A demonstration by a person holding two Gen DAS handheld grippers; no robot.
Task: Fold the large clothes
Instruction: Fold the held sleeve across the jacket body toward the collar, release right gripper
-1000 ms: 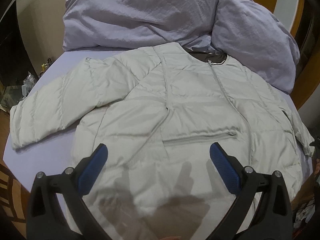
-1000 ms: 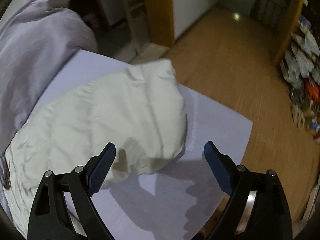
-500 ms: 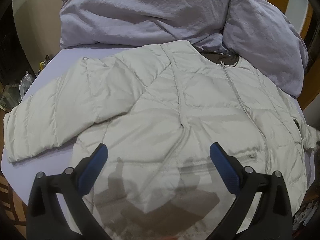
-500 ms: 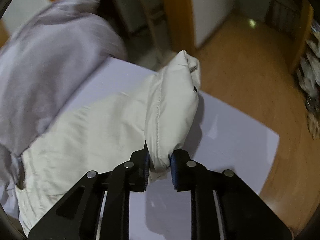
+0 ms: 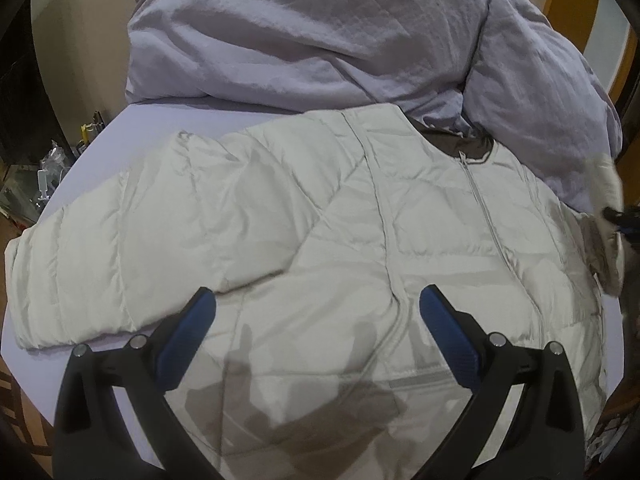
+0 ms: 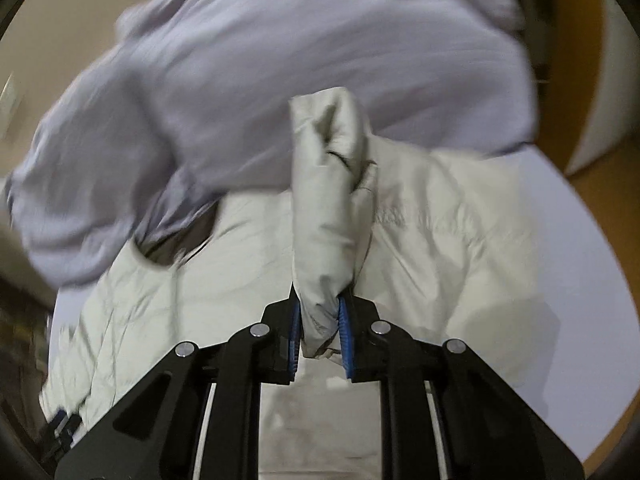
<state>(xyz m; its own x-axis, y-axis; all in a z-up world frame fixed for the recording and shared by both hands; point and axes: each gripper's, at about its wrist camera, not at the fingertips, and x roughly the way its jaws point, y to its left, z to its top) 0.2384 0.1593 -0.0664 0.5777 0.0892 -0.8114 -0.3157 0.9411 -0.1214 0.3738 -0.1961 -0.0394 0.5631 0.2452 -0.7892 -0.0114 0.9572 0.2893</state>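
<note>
Gripping the cuff end of one sleeve [image 6: 326,208], the right gripper [image 6: 320,320] has its jaws closed tight on the bunched fabric, holding it raised above the body of the pale grey-white quilted puffer jacket [image 5: 320,240]; presumably so the sleeve can be carried inward across the chest. That jacket lies front-up, zip closed, spread flat on the lavender bed sheet [image 5: 132,128]; its collar sits against the crumpled lilac duvet [image 5: 320,32]. The left gripper [image 5: 316,320] hovers over the lower hem, jaws wide apart and holding nothing, apparently waiting; the other sleeve [image 5: 100,248] lies extended, unfolded.
</note>
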